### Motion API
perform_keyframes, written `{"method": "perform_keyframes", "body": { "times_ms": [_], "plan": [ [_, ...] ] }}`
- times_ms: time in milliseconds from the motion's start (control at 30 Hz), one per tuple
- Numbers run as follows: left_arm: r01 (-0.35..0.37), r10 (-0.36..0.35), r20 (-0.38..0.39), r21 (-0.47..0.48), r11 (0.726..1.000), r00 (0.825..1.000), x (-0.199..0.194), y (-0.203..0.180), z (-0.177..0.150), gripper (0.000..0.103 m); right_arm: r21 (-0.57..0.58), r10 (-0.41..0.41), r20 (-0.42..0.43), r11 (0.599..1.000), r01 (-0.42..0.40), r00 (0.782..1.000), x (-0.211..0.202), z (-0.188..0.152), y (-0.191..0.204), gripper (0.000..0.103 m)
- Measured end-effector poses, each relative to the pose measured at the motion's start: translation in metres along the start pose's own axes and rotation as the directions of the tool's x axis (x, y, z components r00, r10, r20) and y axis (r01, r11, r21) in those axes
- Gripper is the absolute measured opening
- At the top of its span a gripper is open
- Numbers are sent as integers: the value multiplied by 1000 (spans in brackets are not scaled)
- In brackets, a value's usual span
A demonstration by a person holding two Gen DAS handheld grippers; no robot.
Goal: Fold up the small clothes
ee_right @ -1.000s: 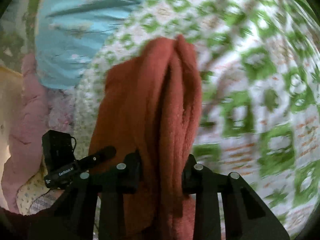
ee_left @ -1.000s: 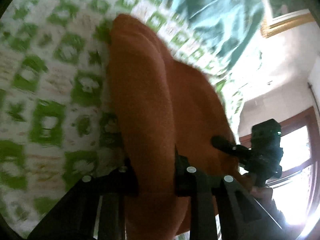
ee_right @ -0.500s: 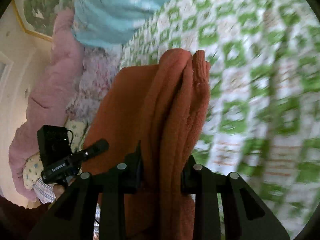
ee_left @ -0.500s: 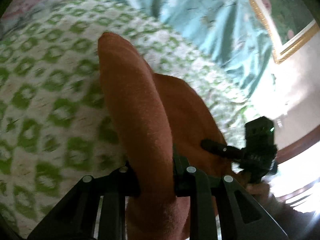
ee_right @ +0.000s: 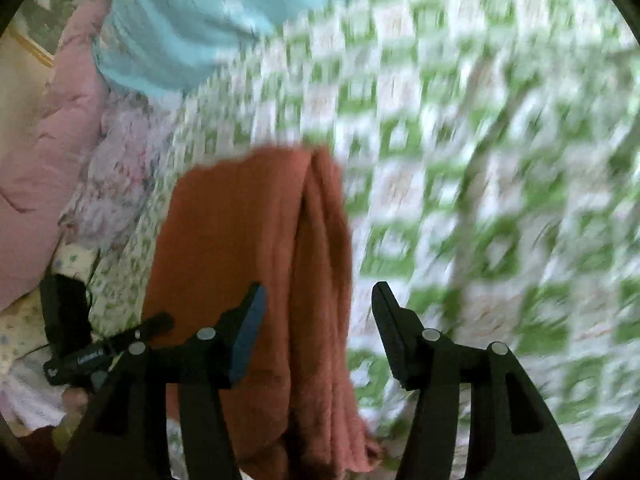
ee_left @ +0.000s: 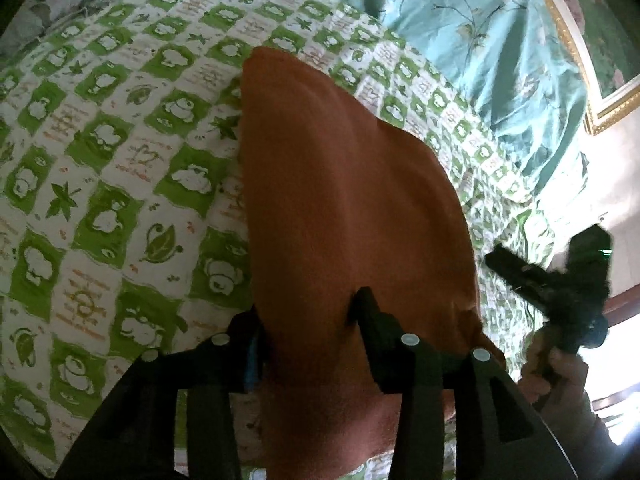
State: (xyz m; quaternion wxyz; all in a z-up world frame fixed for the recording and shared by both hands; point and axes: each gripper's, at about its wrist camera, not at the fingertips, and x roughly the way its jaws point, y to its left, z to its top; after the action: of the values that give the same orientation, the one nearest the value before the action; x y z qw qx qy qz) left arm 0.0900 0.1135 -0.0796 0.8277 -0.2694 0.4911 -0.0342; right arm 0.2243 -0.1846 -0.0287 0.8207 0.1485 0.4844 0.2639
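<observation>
Left tongs closed down on the orange-brown cloth, fabric bunched between both fingers, near end of it draped back over the fingers toward the camera. Right tongs spread wide, jaws apart, same cloth lying in the gap but nearer the left finger; right finger is clear of it, bedspread showing between. Cloth lies doubled on the bed's green-and-white checked bedspread, layered edges stacked along its right side in the right wrist view, far end a rounded fold. In the left wrist view the cloth's left edge runs straight away from the tongs, with open bedspread all along it and past the far end. Teal floral quilt bunched at the head of the bed beyond the cloth, apart from it. Pink bedding piled on the far left of the right wrist view. Right wrist view heavily blurred, bedspread open on the right.
</observation>
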Motion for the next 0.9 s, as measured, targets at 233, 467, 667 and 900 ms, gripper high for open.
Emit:
{"method": "perform_keyframes", "body": {
  "times_ms": [233, 467, 667, 900],
  "plan": [
    [-33, 34, 26, -35, 999, 999, -2, -3, 9, 45, -41, 97, -31, 994, -98, 995, 14, 14, 16, 39],
    [-58, 59, 8, -62, 996, 998, 6, 0, 13, 49, 100, 139, -113, 987, -128, 984, 55, 8, -6, 13],
    [-63, 63, -7, -15, 998, 998, 10, -18, 18, 59, 2, 173, 3, 985, -173, 985, 1, 26, 9, 10],
    [-84, 84, -69, 2, 996, 994, 26, -26, 13, 60, 132, 94, -79, 988, -83, 992, 42, 8, -44, 9]
  ]
}}
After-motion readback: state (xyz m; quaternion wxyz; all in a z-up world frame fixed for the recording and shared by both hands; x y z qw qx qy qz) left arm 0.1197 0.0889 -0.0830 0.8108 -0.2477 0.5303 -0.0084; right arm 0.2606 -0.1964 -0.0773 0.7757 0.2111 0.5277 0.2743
